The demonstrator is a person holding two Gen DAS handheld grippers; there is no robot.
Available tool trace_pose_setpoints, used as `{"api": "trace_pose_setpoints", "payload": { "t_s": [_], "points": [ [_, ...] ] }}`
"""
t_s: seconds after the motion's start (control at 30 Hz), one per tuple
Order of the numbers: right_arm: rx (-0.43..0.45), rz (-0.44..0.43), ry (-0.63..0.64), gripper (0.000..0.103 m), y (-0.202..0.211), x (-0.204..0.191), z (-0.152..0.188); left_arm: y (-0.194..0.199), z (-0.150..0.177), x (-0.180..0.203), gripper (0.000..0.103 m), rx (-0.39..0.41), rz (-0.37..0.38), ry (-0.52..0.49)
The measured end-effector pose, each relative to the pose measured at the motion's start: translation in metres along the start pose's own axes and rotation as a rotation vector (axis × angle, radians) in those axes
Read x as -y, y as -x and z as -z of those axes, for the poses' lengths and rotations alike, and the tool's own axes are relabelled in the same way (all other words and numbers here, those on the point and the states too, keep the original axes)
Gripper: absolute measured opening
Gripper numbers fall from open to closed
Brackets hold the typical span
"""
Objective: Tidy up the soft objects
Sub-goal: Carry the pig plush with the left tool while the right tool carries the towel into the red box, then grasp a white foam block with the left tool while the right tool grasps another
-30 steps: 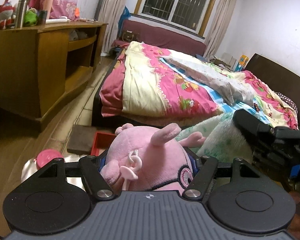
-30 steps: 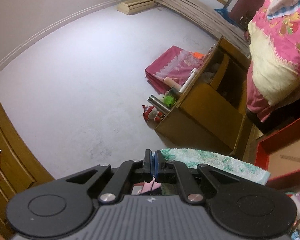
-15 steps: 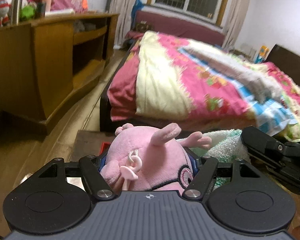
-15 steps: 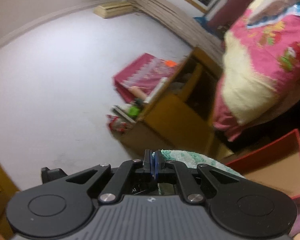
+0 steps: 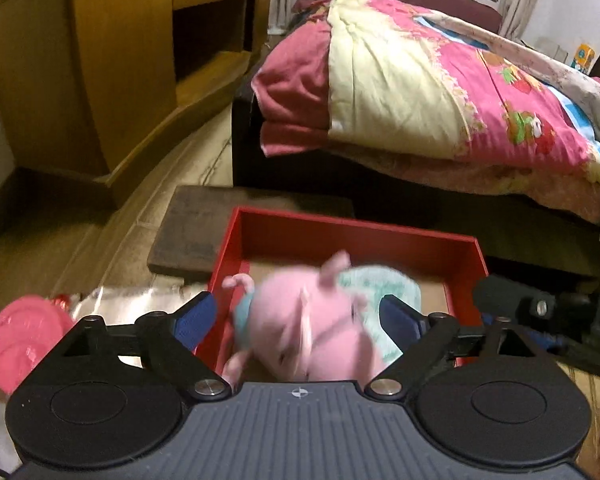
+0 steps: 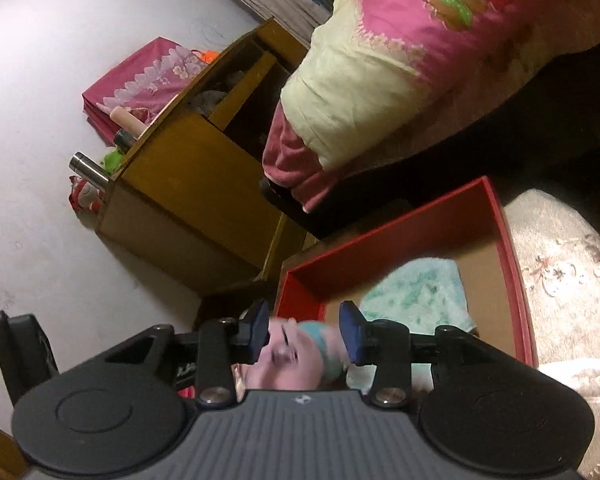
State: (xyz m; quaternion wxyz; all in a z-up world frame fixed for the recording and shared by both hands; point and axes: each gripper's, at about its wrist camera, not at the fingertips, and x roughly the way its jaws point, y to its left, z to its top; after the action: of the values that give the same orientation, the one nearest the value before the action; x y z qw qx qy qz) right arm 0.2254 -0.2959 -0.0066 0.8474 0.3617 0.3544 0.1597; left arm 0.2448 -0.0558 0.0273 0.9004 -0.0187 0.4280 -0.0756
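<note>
A pink plush toy [image 5: 312, 328], blurred by motion, sits between the blue pads of my left gripper [image 5: 298, 318] over the red box [image 5: 352, 236]. The jaws are opening, with a gap on each side of the toy. A green-and-white fluffy towel [image 6: 416, 296] lies on the box's cardboard floor [image 6: 488, 276]. My right gripper [image 6: 303, 331] hangs at the box's near corner; its jaws are opening with nothing pressed between them, and the pink plush [image 6: 284, 364] shows behind them. In the left wrist view the right gripper [image 5: 540, 312] is at the box's right wall.
A bed with a pink and cream quilt [image 5: 420, 92] stands right behind the box. A wooden cabinet [image 5: 100, 60] is at the left. A dark board [image 5: 188, 236] lies beside the box, a pink round lid [image 5: 24, 336] nearer left. A patterned cushion [image 6: 560, 260] borders the box.
Both grippers came down over the red box. The left jaws spread and let go of the pink plush. The right jaws parted and the towel now lies in the box.
</note>
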Motion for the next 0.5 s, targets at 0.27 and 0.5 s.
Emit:
{"api": "trace_pose_setpoints", "payload": {
  "t_s": [0.27, 0.5],
  "points": [
    [-0.055, 0.027, 0.023, 0.021, 0.028, -0.012, 0.03, 0.038, 0.072, -0.016, 0.095, -0.082, 0.086, -0.026],
    [-0.131, 0.069, 0.032, 0.027, 0.059, -0.012, 0.082, 0.054, 0.122, -0.025, 0.096, -0.157, 0.145, 0.019]
  ]
}}
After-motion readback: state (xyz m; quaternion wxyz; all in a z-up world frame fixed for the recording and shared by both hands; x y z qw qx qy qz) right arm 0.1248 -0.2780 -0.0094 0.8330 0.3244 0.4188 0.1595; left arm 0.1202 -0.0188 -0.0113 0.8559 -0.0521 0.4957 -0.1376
